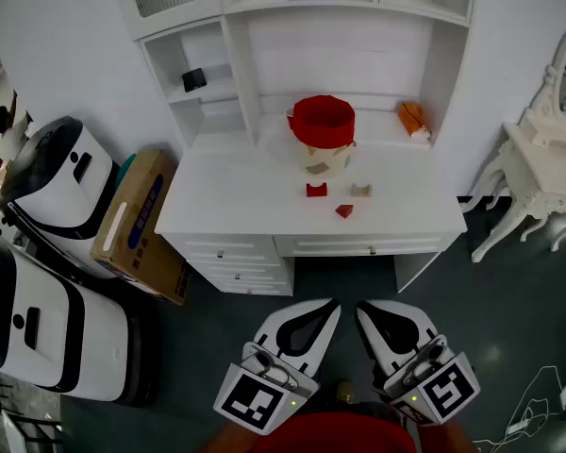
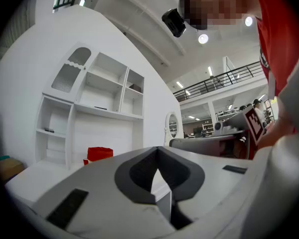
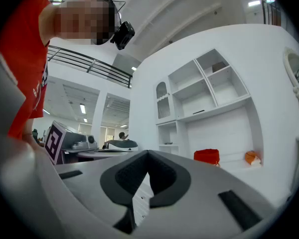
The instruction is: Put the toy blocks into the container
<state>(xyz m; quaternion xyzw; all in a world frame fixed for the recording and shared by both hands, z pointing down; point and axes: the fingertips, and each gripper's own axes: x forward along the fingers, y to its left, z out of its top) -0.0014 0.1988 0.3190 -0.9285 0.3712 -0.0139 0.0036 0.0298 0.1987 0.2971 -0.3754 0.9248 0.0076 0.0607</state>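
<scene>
On the white tabletop (image 1: 236, 196), three small toy blocks lie loose in front of the container (image 1: 323, 125): a red block (image 1: 316, 190), a pale block (image 1: 361, 190) just to its right, and a red wedge-shaped block (image 1: 344, 211) nearer the front edge. None touches another, and none is inside the container. This spacing probably leaves room for a claw to close on one block at a time.

The container stands upright near the rear of the tabletop, below the shelf unit. It has a red folded-over rim above a pale lower body, and its mouth is open upward, so blocks could be dropped in from above.

The left claw (image 1: 332, 302) and the right claw (image 1: 361, 305) sit side by side, low and well apart from the tabletop, pointing toward it. Both gripper views show the jaws fully together with nothing between them. This reads as a ready position; no block has been approached yet.

An orange object (image 1: 412, 119) rests at the rear right and is not part of the task.
</scene>
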